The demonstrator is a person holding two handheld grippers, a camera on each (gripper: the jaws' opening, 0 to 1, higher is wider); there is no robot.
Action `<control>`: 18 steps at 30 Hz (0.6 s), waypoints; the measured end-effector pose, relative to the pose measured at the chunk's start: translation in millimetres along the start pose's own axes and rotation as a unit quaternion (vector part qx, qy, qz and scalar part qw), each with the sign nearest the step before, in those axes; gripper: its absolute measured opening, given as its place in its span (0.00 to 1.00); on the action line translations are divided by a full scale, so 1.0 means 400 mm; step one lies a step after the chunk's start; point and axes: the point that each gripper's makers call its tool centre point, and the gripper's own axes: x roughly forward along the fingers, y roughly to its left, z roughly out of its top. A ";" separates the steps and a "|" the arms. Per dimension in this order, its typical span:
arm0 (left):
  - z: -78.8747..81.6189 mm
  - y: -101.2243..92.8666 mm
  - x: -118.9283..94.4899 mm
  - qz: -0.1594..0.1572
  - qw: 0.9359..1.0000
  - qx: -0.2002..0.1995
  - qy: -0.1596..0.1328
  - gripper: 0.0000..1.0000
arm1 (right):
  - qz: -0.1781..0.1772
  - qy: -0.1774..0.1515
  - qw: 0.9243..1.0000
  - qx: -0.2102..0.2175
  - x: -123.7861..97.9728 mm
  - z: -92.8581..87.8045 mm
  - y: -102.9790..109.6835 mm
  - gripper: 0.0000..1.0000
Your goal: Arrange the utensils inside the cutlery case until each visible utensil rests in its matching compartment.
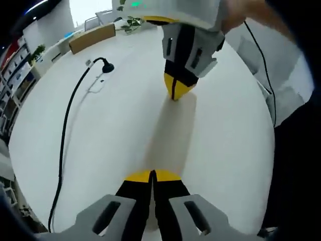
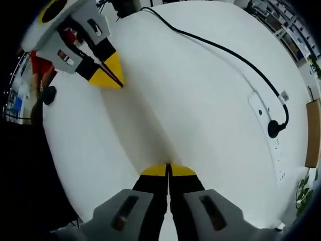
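Note:
My left gripper point(image 1: 152, 173) rises from the bottom of the left gripper view, its yellow-tipped jaws pressed together with nothing between them, over a bare white table point(image 1: 120, 125). Facing it from above is my right gripper point(image 1: 175, 94), also shut, held by a hand. In the right gripper view my right gripper point(image 2: 168, 168) stands shut and empty over the same white table point(image 2: 200, 100). At the upper left of that view my left gripper point(image 2: 114, 80) points down toward the table, jaws together.
A black cable point(image 1: 67, 125) runs across the table to a plug point(image 1: 107, 67) in a white power strip point(image 1: 98, 83). The same cable point(image 2: 220, 50) and strip point(image 2: 268, 125) lie at the right. A wooden box point(image 1: 93, 37) sits at the far edge.

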 end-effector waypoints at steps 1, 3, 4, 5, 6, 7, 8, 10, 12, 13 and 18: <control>0.005 0.007 -0.003 0.005 1.000 -0.002 -0.002 0.00 | -0.001 0.002 1.000 0.001 0.000 0.000 0.000 0.00; 0.002 0.005 -0.009 -0.006 1.000 -0.004 0.015 0.00 | 0.001 0.004 1.000 0.004 -0.002 -0.002 -0.001 0.00; 0.004 0.003 -0.006 -0.007 1.000 0.002 0.019 0.00 | 0.002 0.003 1.000 0.005 -0.002 -0.003 -0.001 0.00; 0.002 0.002 -0.007 -0.010 1.000 0.012 0.027 0.00 | 0.006 -0.001 1.000 0.006 -0.003 -0.004 -0.002 0.00; 0.003 0.001 -0.005 -0.017 0.999 0.023 0.031 0.00 | 0.008 -0.006 1.000 0.011 -0.004 -0.005 -0.003 0.00; 0.003 0.002 -0.006 -0.021 0.999 0.023 0.031 0.00 | 0.012 -0.012 1.000 0.016 -0.004 -0.005 -0.004 0.00; 0.004 0.002 -0.004 -0.022 0.999 0.026 0.035 0.00 | 0.014 -0.016 1.000 0.020 -0.004 -0.005 -0.005 0.00; 0.004 0.000 -0.003 -0.013 0.997 0.041 0.060 0.00 | 0.015 -0.022 0.999 0.023 -0.004 -0.007 -0.003 0.00; 0.006 -0.003 0.000 -0.005 0.996 0.038 0.075 0.00 | 0.014 -0.021 0.999 0.019 -0.003 -0.005 -0.001 0.00; 0.005 -0.004 -0.001 -0.004 0.995 0.046 0.084 0.00 | 0.013 -0.017 0.999 0.024 -0.003 -0.003 -0.001 0.00; 0.007 -0.004 0.003 0.000 0.992 0.068 0.111 0.00 | 0.012 -0.006 1.000 0.026 -0.003 -0.005 -0.005 0.00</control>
